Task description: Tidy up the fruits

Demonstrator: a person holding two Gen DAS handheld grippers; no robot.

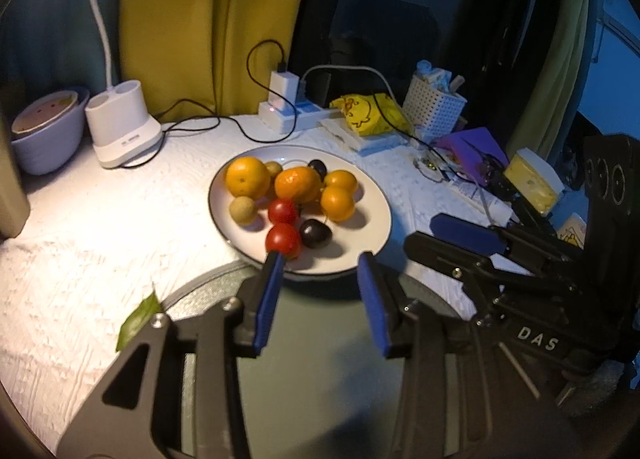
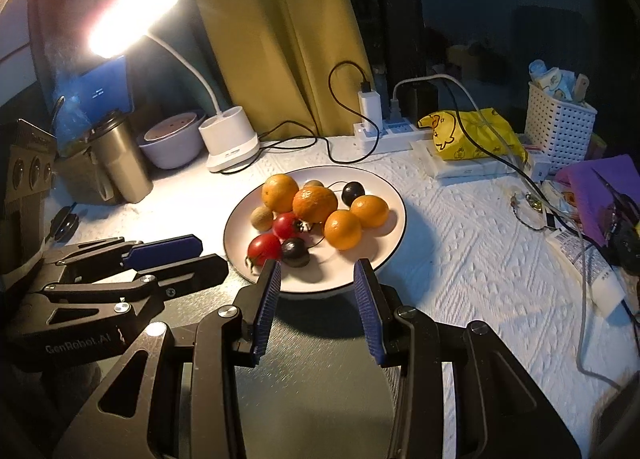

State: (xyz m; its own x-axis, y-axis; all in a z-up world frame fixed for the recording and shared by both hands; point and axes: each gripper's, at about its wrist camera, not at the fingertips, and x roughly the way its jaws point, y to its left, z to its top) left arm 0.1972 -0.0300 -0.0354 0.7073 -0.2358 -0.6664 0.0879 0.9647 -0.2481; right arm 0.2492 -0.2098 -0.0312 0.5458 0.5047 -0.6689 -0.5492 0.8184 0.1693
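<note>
Blue-padded left gripper (image 1: 320,259) and right gripper (image 2: 316,265) both stand with jaws parted and empty, over a dark round tray (image 2: 320,371) at six o'clock. Mixed fruit is piled on the white ceramic plate (image 1: 376,195) just beyond. Best approach: take the near red cherry tomato (image 1: 282,239) at the plate's seven o'clock first, closing gently so its thin skin isn't crushed.

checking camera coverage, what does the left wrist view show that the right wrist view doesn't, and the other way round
Only the left wrist view shows the green leaf on the white cloth and the yellow box at the right.

Only the right wrist view shows the lit lamp head, the steel tumbler and the blue screen.

Both show the white round plate of oranges, tomatoes and dark fruits, the white lamp base and the white basket.
</note>
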